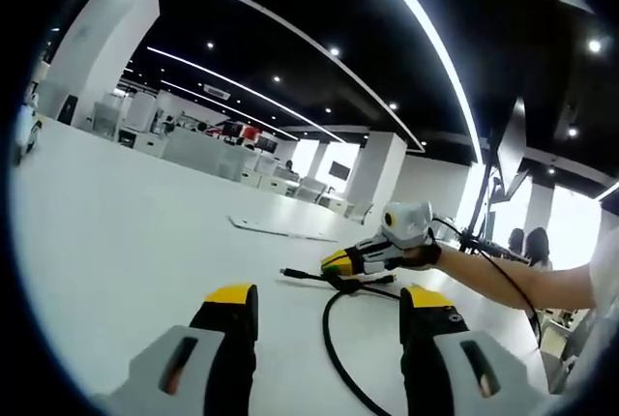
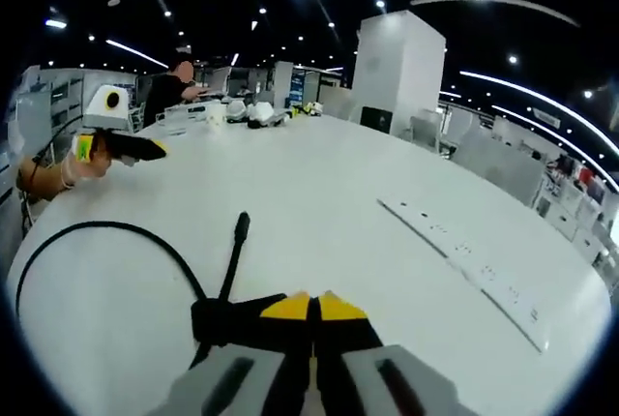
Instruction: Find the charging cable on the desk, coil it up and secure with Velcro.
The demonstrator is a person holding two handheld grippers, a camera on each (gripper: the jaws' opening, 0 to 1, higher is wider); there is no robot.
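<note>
Now right gripper (image 2: 311,302) clamped on black cable (image 2: 116,232), left gripper (image 1: 329,312) spread apart

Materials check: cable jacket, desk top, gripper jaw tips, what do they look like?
Charging cable: black, matte, bends in a smooth loop, so likely a rubber or soft plastic jacket.
Desk: white, smooth, faint sheen under the ceiling lights; looks like laminate or painted board, cannot tell which.
Right gripper tips: yellow, opaque, probably moulded plastic or rubber pads, shut on the cable. Left gripper tips look the same.

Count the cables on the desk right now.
1: a black charging cable looping across the white desk, its plug end pinched in the right tongs. The left tongs hover open.
</note>
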